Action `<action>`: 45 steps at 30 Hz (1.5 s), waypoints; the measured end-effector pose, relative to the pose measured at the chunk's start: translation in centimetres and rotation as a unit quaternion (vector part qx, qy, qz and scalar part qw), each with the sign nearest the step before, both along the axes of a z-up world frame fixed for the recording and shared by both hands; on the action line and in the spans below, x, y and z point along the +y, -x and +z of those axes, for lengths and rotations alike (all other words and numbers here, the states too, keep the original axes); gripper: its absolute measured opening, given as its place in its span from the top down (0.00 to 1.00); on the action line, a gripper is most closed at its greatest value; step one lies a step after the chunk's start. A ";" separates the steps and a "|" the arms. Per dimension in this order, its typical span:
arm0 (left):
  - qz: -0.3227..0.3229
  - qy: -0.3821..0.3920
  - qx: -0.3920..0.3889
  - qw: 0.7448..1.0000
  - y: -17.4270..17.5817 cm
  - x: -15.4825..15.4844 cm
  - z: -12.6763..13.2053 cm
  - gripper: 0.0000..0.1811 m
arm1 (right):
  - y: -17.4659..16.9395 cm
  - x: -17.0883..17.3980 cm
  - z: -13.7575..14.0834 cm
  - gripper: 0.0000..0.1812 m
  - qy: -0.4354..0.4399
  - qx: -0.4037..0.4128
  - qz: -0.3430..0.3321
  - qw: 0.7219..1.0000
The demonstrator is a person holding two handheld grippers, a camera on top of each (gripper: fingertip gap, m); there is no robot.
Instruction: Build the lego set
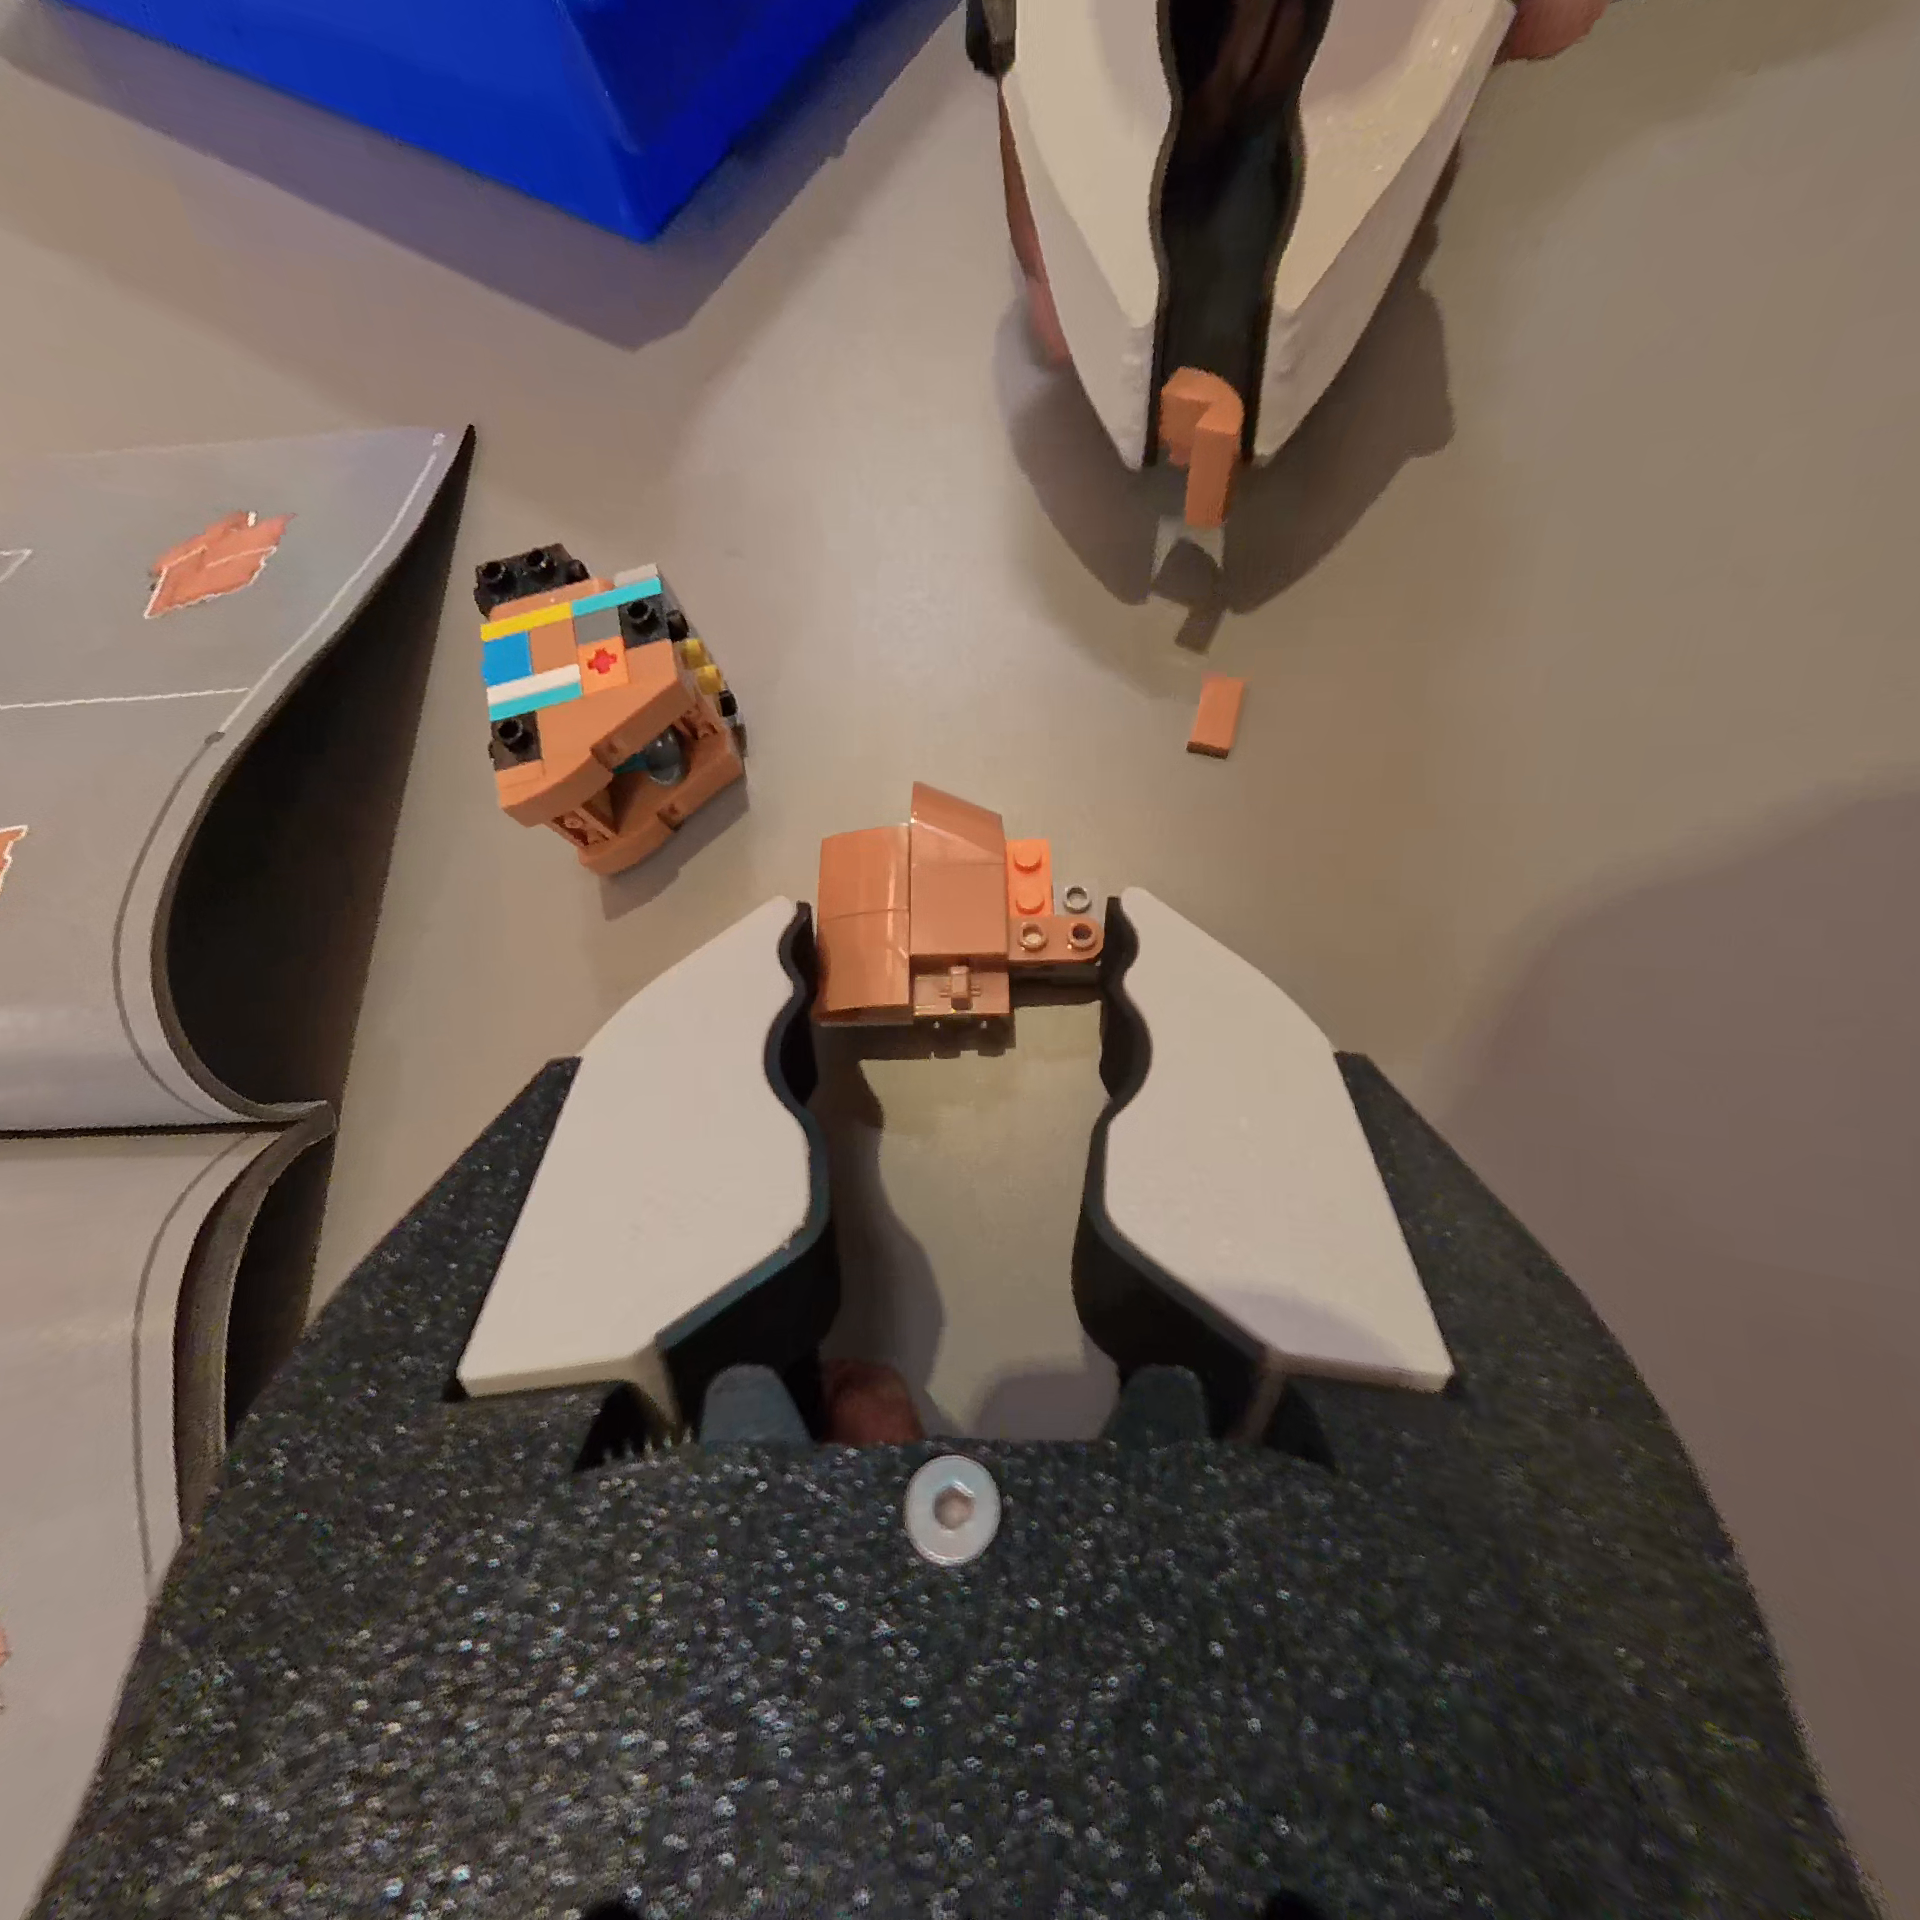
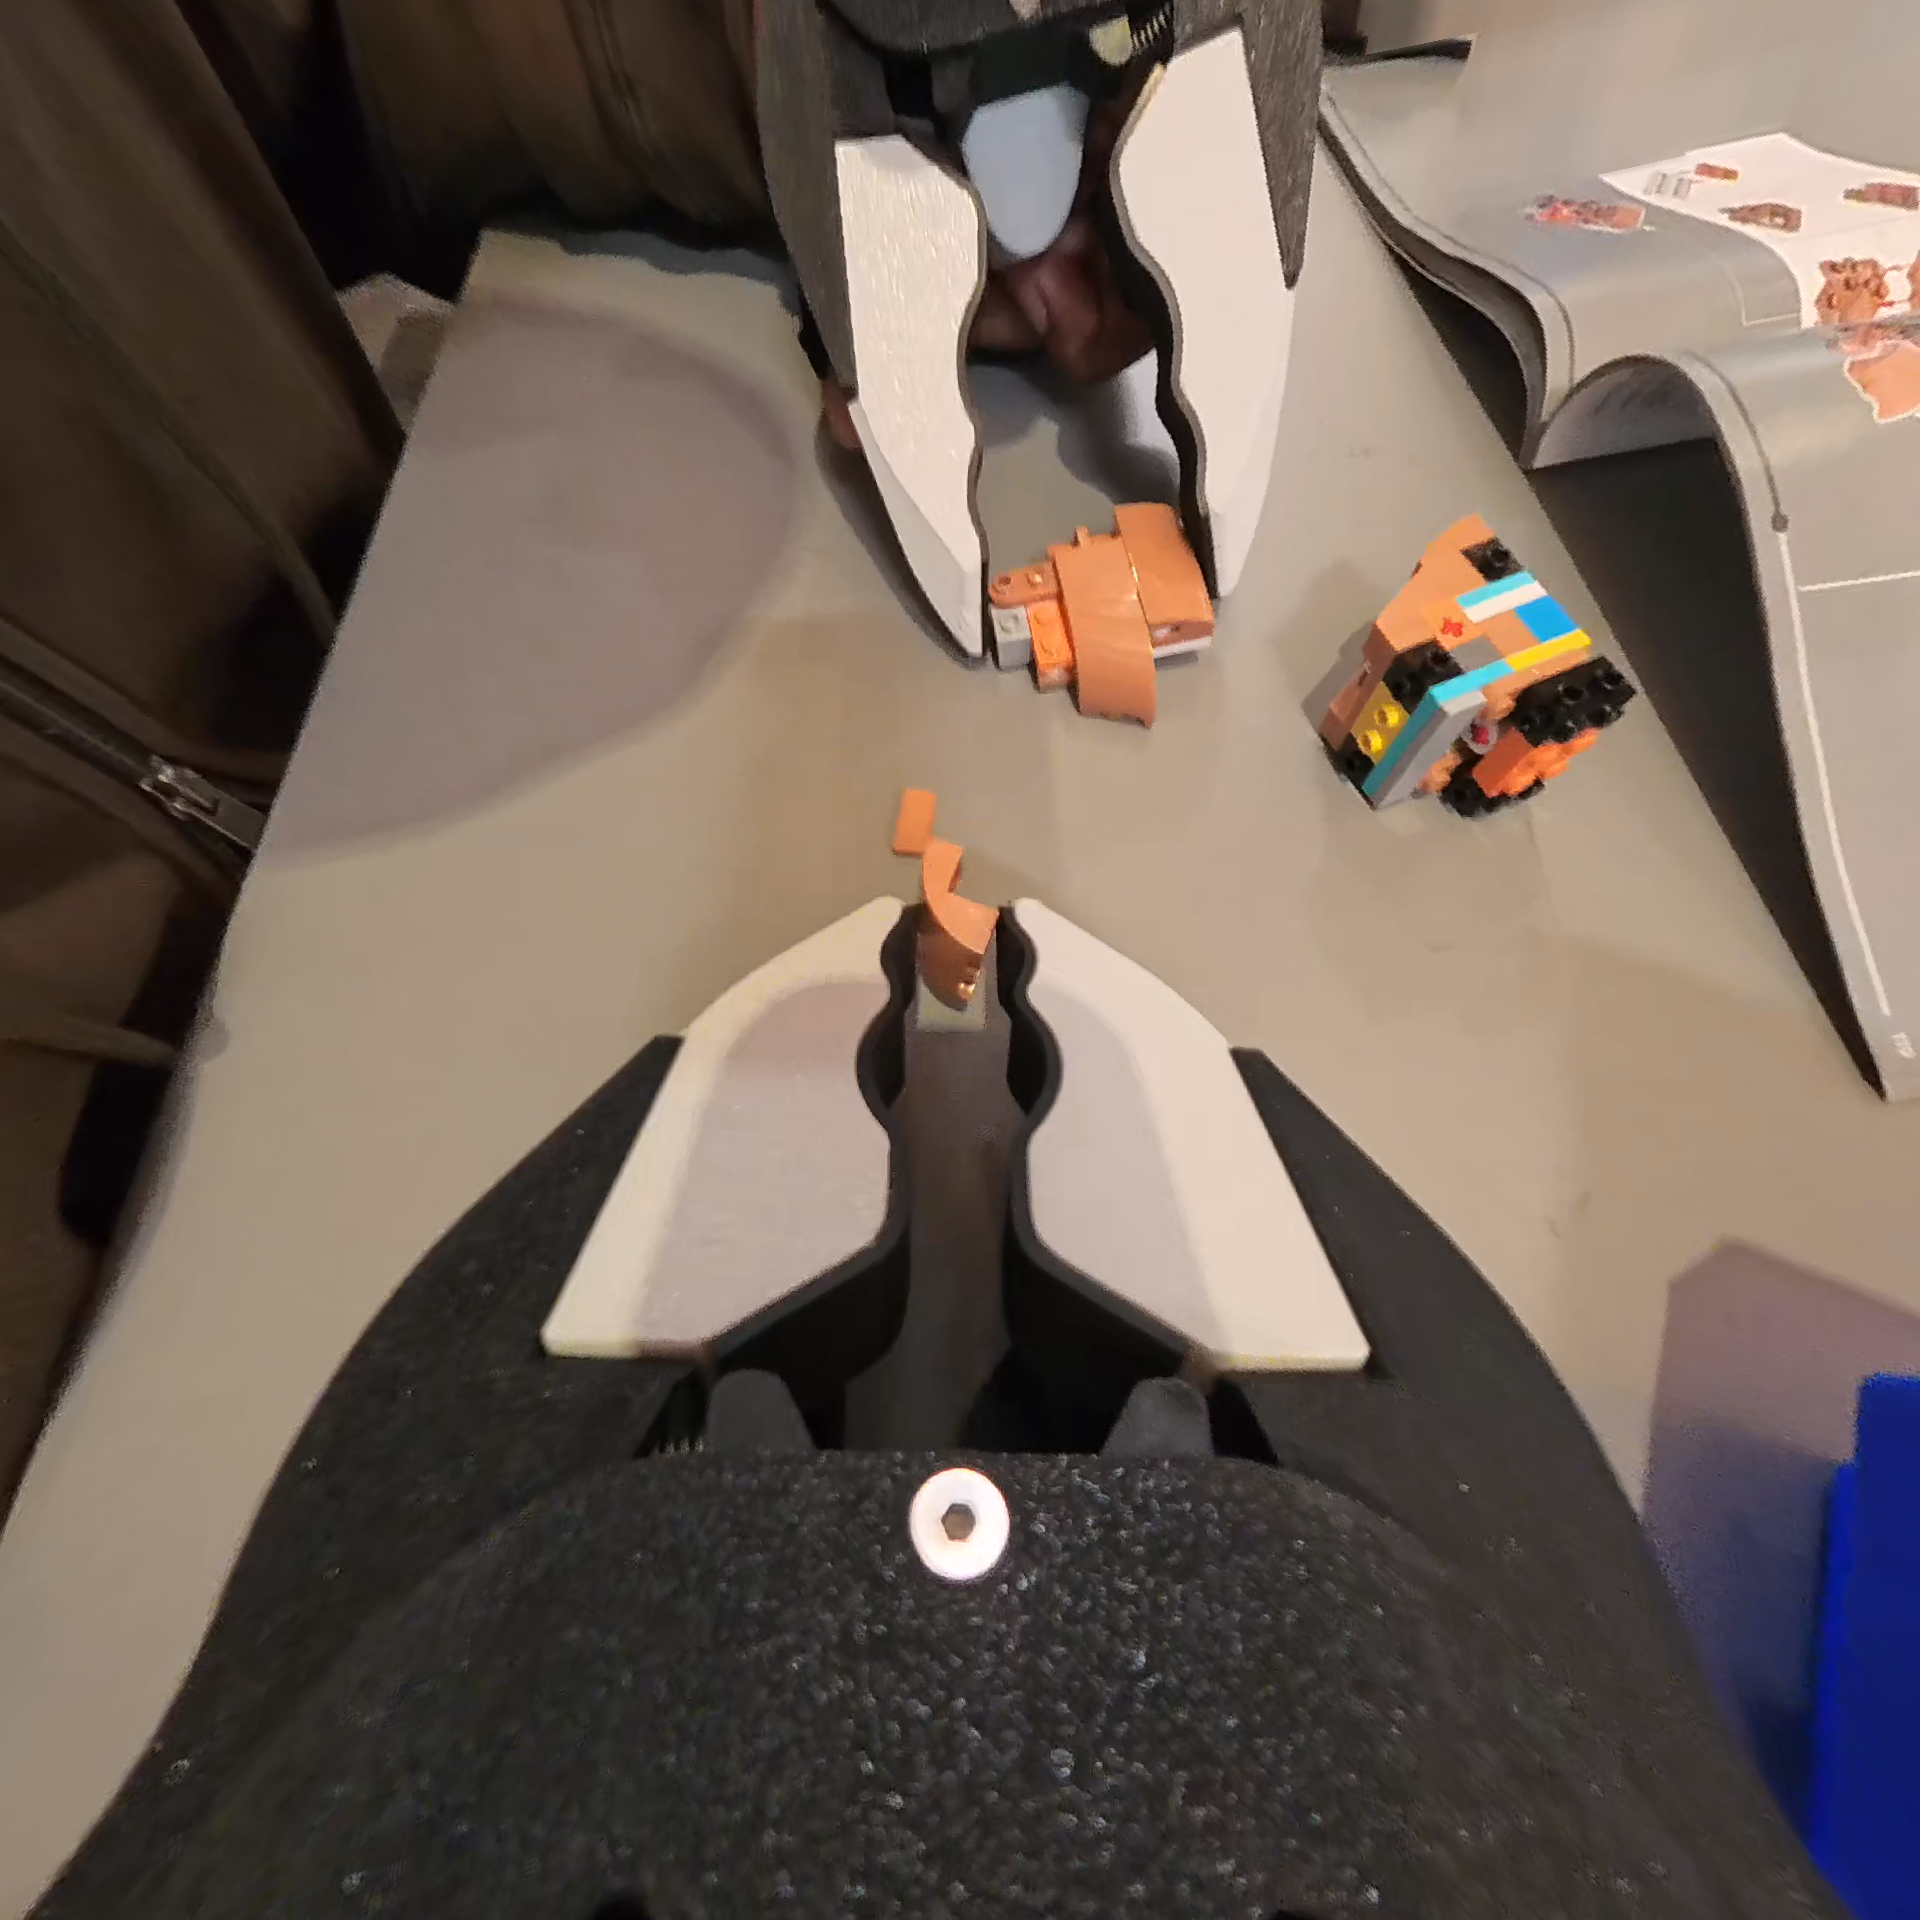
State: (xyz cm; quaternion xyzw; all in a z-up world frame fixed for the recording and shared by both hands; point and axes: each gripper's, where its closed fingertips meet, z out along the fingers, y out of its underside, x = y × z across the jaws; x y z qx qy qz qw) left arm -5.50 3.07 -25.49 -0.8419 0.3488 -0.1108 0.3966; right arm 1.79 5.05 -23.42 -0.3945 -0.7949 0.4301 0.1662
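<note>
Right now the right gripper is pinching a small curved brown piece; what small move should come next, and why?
Probably carry the curved brown piece in the right gripper toward the brown sub-assembly, which sits between the left gripper's fingertips. That sub-assembly shows bare orange studs on its near side, a likely seat. The left fingers flank it, so it looks steadied, though I can't confirm a firm clamp.
</note>
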 end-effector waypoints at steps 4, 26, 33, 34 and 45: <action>-0.007 -0.022 -0.002 1.000 -0.4 0.2 0.5 0.71 | 0.7 -1.2 0.7 0.92 0.053 -0.017 -0.004 0.998; -0.009 -0.088 -0.030 0.996 -1.9 1.0 2.4 0.71 | 3.1 -2.5 0.9 0.92 0.171 -0.099 -0.045 0.979; -0.008 -0.105 -0.017 0.994 -2.0 1.2 2.5 0.71 | 3.5 -2.3 0.4 0.92 0.172 -0.119 -0.068 0.975; -0.009 -0.108 -0.013 0.994 -2.0 1.2 2.5 0.71 | 3.5 -2.2 0.5 0.92 0.177 -0.120 -0.071 0.974; -0.018 -0.130 0.032 0.991 -2.3 1.4 2.0 0.71 | 3.7 -1.8 0.2 0.92 0.142 -0.121 -0.104 0.977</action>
